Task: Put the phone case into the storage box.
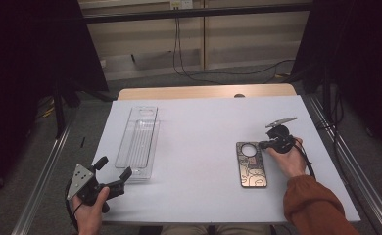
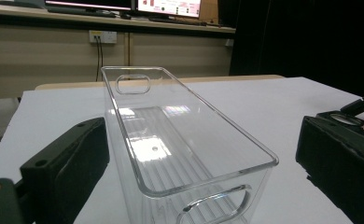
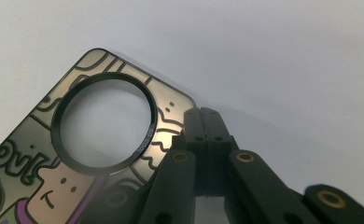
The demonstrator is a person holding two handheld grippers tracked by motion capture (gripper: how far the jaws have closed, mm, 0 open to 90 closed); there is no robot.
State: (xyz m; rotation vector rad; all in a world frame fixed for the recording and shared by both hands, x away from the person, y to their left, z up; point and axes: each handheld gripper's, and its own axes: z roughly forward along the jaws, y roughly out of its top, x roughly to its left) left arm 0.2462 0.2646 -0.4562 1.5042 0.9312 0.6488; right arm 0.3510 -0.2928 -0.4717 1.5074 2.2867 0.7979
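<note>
A long clear plastic bin (image 1: 139, 142) lies empty on the left of the white table. My left gripper (image 1: 113, 169) is open at its near end. In the left gripper view the bin (image 2: 171, 140) stands just ahead, between the two spread jaws. A phone case (image 1: 251, 166) with a cartoon print and a round camera hole lies flat on the right. My right gripper (image 1: 262, 144) is shut, its tips at the case's far right corner. In the right gripper view the closed tips (image 3: 203, 116) sit on the edge of the case (image 3: 35, 154); whether they pinch it I cannot tell.
The white table top (image 1: 203, 112) lies bare between bin and case. A wooden strip (image 1: 203, 92) runs along its far edge. Metal rails (image 1: 42, 176) flank both sides, and cables (image 1: 218, 76) trail on the floor behind.
</note>
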